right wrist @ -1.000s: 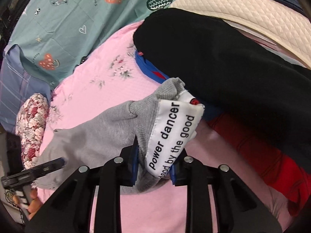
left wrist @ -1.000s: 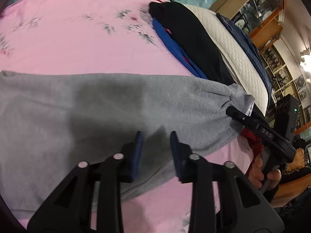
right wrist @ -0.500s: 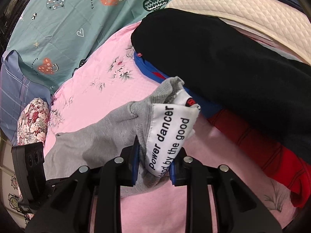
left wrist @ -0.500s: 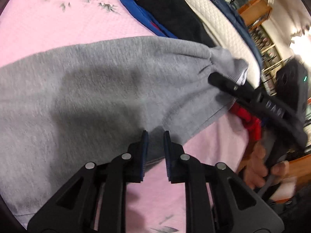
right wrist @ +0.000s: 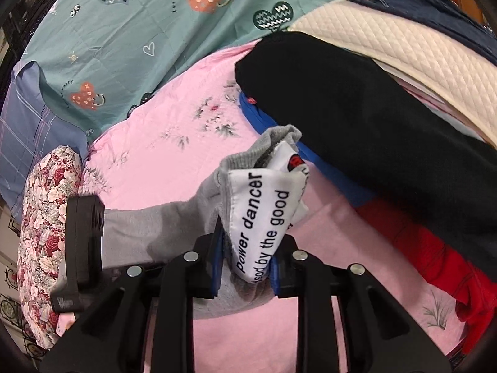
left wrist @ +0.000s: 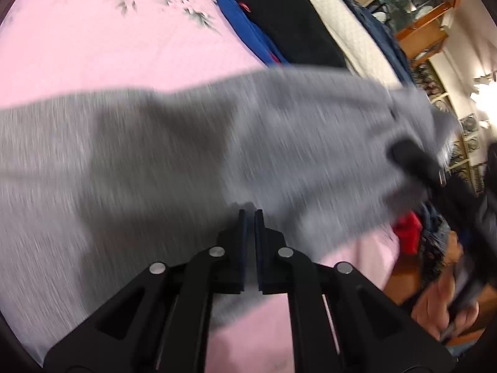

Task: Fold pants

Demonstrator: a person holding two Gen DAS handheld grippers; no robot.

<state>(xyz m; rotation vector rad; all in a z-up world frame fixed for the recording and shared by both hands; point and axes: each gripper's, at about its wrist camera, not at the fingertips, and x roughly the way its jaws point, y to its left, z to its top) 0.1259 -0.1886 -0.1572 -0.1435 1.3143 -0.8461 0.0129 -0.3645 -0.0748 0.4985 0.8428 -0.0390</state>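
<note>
Grey sweatpants (left wrist: pixel 155 161) lie spread across the pink bedspread (left wrist: pixel 93 46), blurred by motion. My left gripper (left wrist: pixel 250 217) has its pads nearly together at the pants' near edge; whether cloth is pinched between them is unclear. My right gripper (right wrist: pixel 245 248) is shut on the pants' gathered waistband corner (right wrist: pixel 248 168), which shows a white printed label (right wrist: pixel 264 214), and holds it raised above the bed. The right gripper also appears at the right of the left wrist view (left wrist: pixel 416 161), clamped on the waistband. The left gripper's body shows in the right wrist view (right wrist: pixel 82 242).
A stack of folded clothes, black (right wrist: pixel 372 118), blue (right wrist: pixel 267 124), red (right wrist: pixel 435 255), white quilted (right wrist: pixel 403 49) and navy, lies along the right of the bed. A floral pillow (right wrist: pixel 43 230) and a teal heart-print sheet (right wrist: pixel 139 31) lie at the left. Wooden display shelves (left wrist: pixel 419 15) stand beyond.
The left gripper's jaws closed from wide apart to nearly together while moving in over the pants' near edge. The right gripper kept its hold on the waistband and lifted slightly.
</note>
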